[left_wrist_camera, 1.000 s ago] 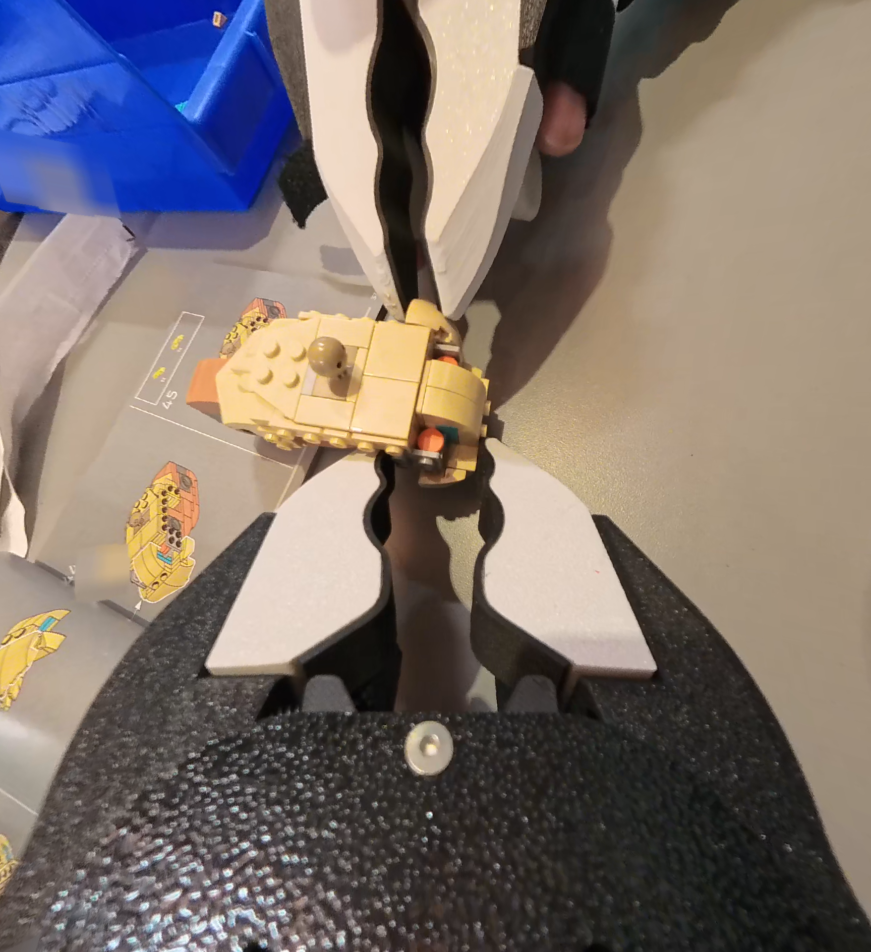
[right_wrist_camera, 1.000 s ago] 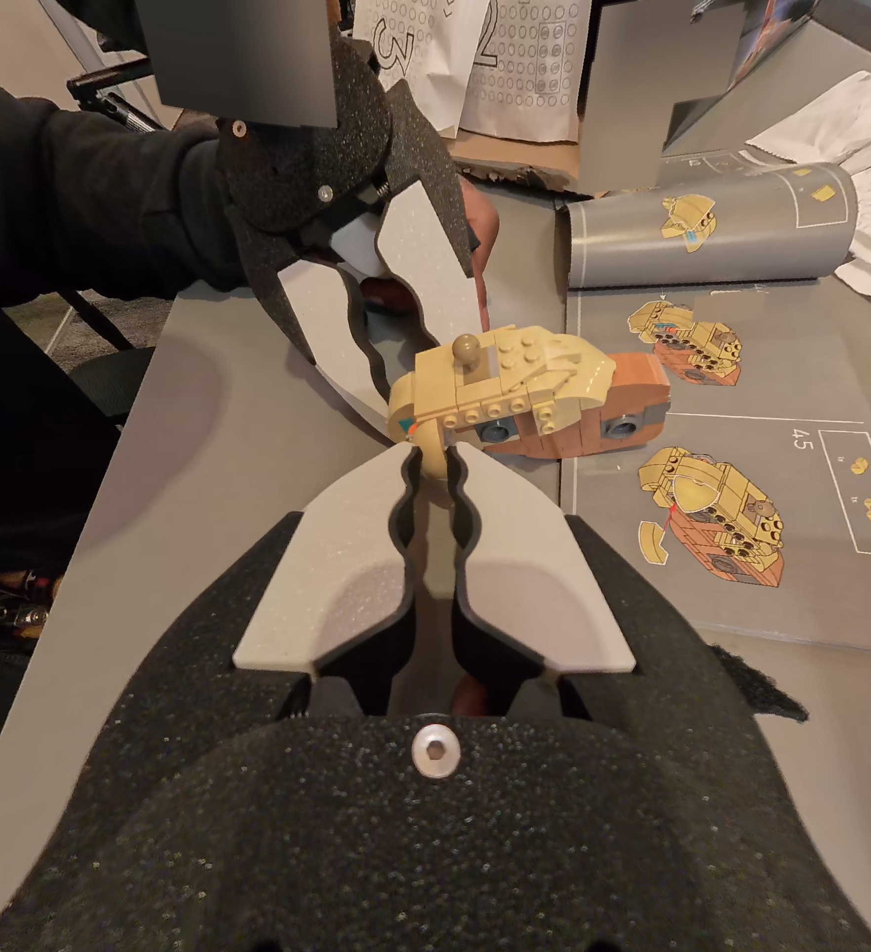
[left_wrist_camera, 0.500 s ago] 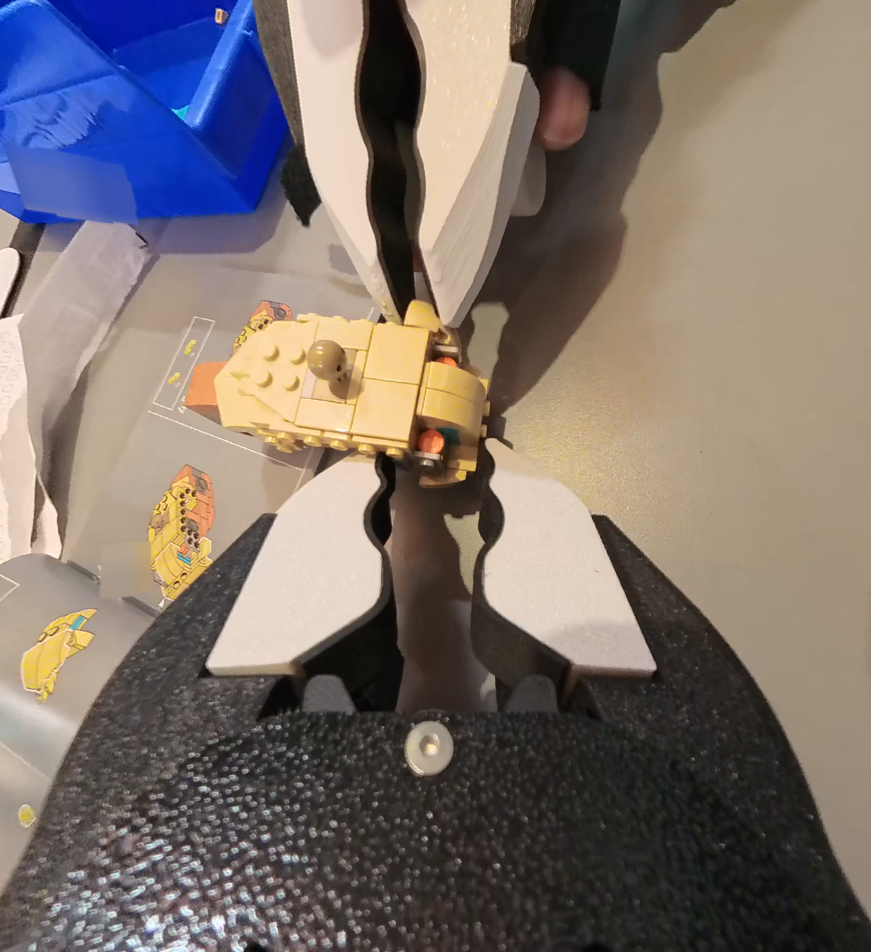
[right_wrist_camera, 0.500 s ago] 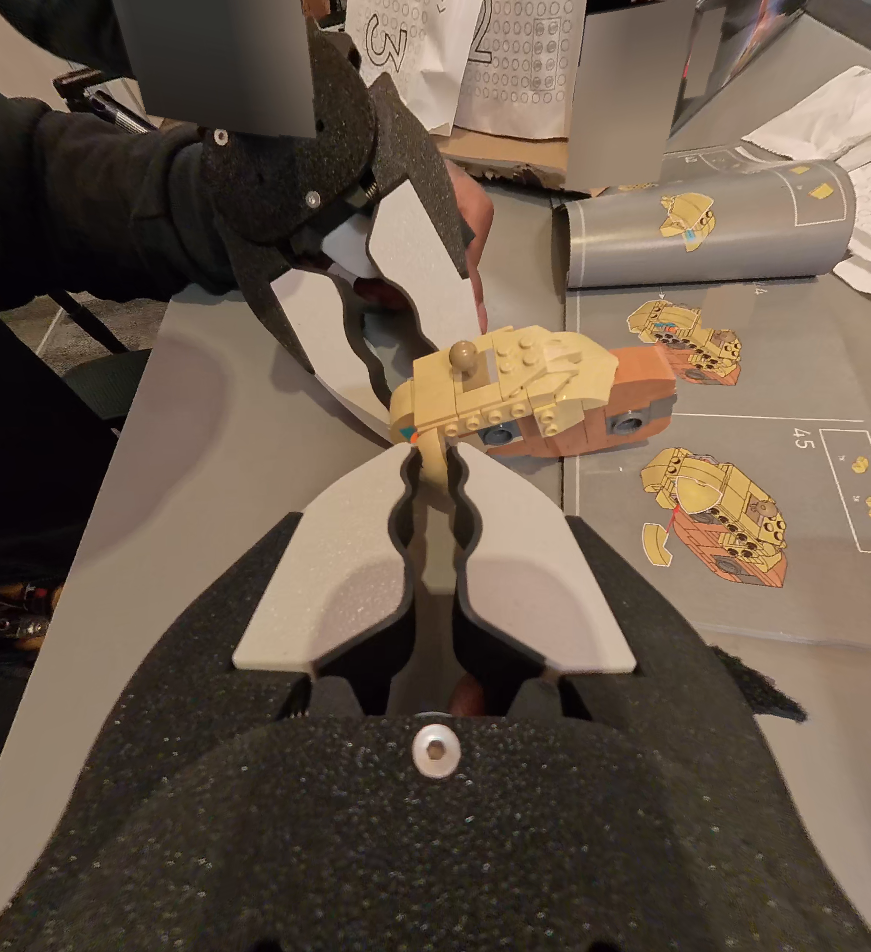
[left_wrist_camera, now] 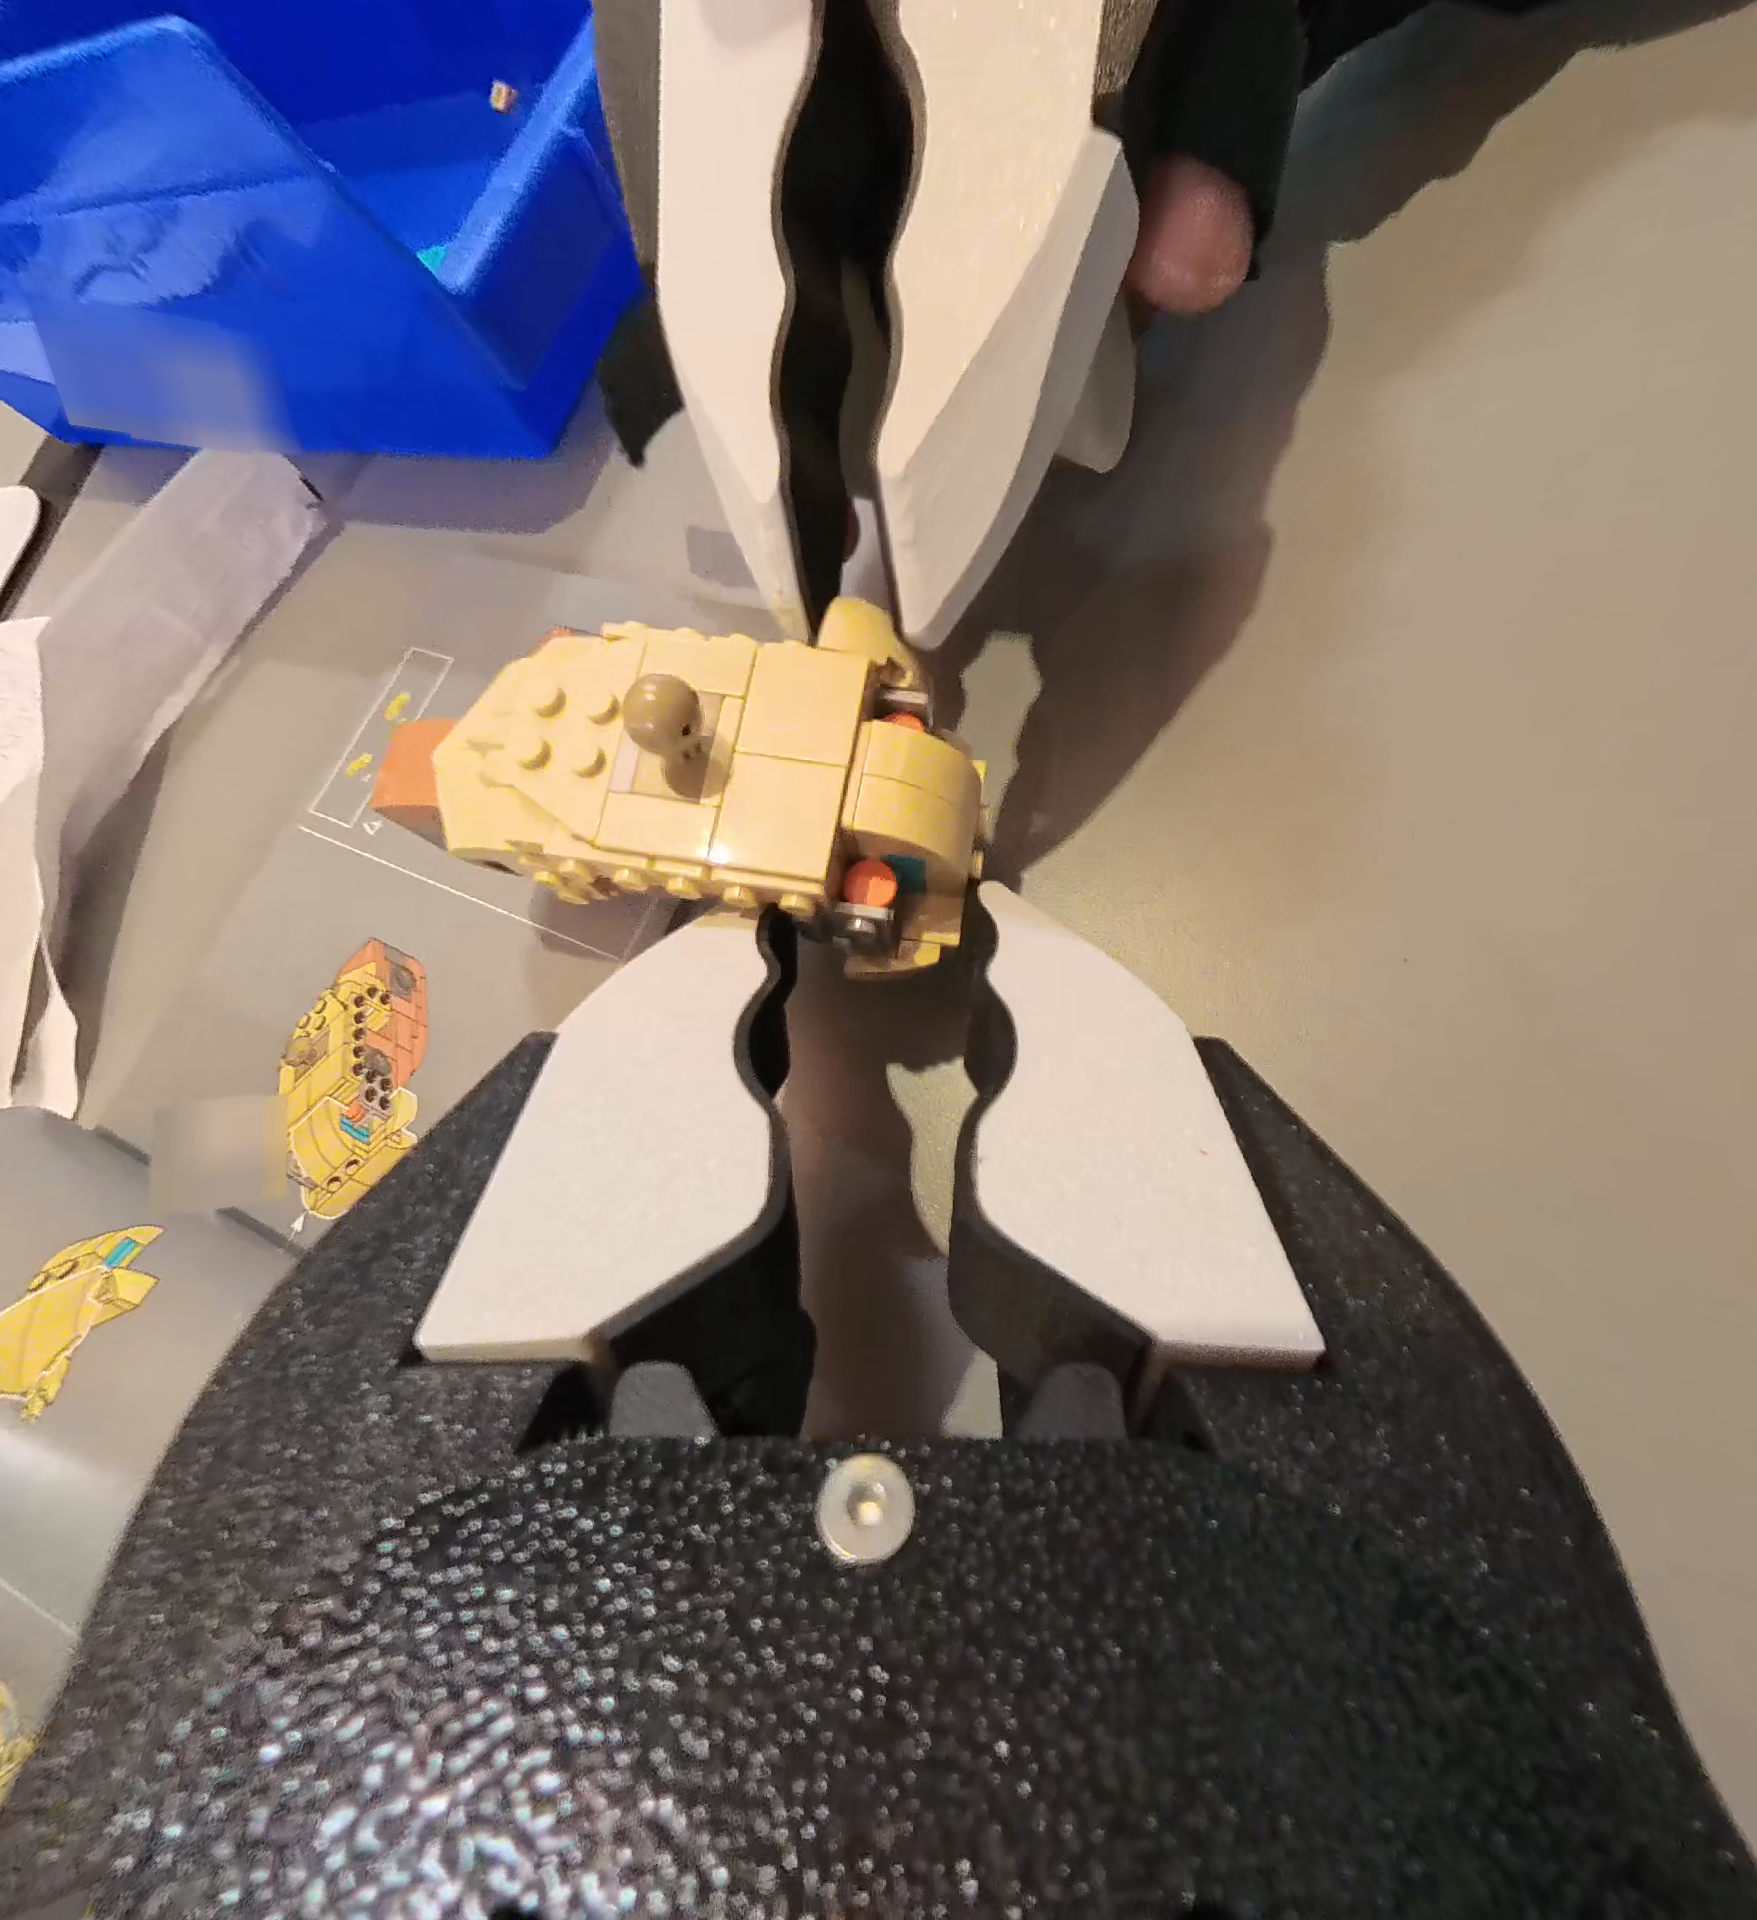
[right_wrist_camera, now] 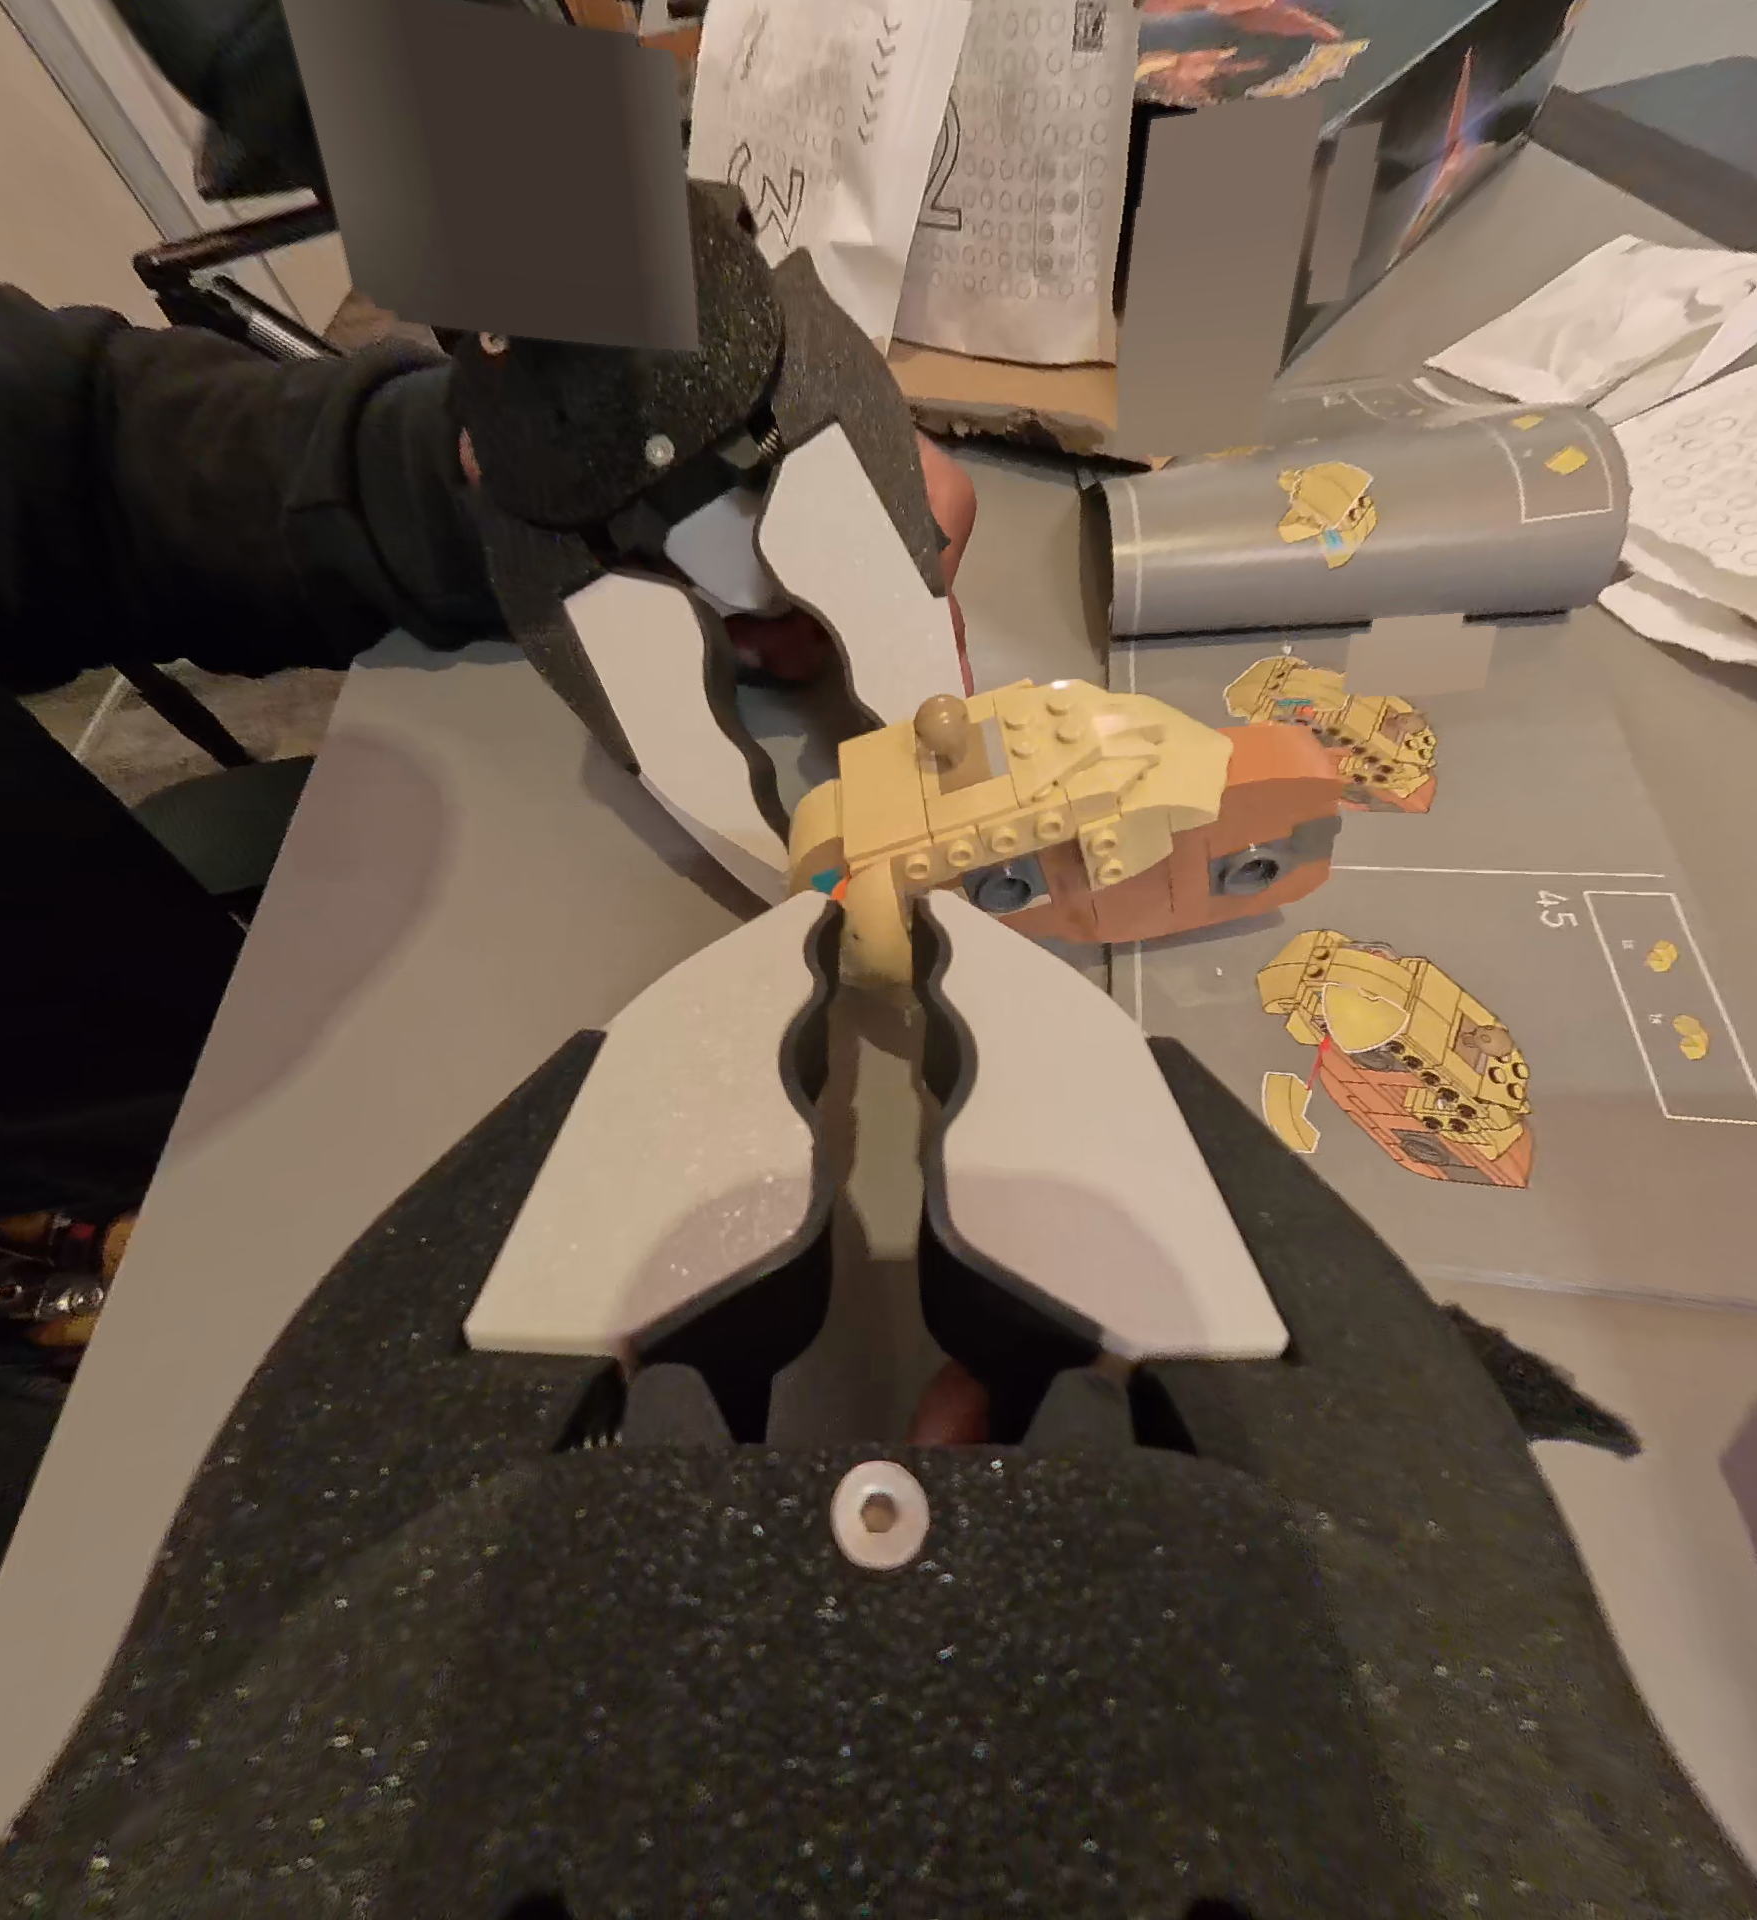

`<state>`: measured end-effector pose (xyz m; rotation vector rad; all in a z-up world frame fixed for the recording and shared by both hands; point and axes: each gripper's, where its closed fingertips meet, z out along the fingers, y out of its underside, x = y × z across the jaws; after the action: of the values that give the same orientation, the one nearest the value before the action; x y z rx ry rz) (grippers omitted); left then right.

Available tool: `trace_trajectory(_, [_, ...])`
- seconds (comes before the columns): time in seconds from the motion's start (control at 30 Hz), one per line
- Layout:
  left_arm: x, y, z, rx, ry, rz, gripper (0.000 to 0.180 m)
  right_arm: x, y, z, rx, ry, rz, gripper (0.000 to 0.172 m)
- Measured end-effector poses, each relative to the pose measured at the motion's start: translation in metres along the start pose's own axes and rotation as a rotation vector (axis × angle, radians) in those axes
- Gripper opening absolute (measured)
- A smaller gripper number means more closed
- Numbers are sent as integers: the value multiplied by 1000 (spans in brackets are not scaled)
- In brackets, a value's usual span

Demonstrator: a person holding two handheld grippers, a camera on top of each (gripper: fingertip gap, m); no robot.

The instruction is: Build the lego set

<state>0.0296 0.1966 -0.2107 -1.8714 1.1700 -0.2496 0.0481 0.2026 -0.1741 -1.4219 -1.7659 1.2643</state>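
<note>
both jaws clamp the tan brick model (left_wrist_camera: pixel 708 774) — opposite sides.

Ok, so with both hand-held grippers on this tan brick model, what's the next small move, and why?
Probably press the right hand-held gripper slightly forward, seating its curved tan piece against the brick model. The piece sits at the model's rear corner, beside the orange stud, and the left hand-held gripper grips that end, bracing it.

The tabletop (left_wrist_camera: pixel 1476 727) lies bare on the model's (left_wrist_camera: pixel 708 769) rounded end, while a blue bin (left_wrist_camera: pixel 230 260), a curled booklet (right_wrist_camera: pixel 1362 540) and loose paper bags (right_wrist_camera: pixel 957 187) crowd its other sides.
</note>
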Motion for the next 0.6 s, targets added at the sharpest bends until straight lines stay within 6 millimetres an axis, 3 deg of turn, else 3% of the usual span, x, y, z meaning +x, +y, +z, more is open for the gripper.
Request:
trace_trajectory(0.1, [0,-1,-1,6,2,-6,30,-3,-2,-5,6,-17,-17,18])
trace_trajectory(0.3, [5,0,1,-3,23,7,30,-1,4,-4,-27,15,-61,7])
trace_trajectory(0.6, [3,-3,-2,28,28,-16,30,-1,6,-6,-36,23,-95,11])
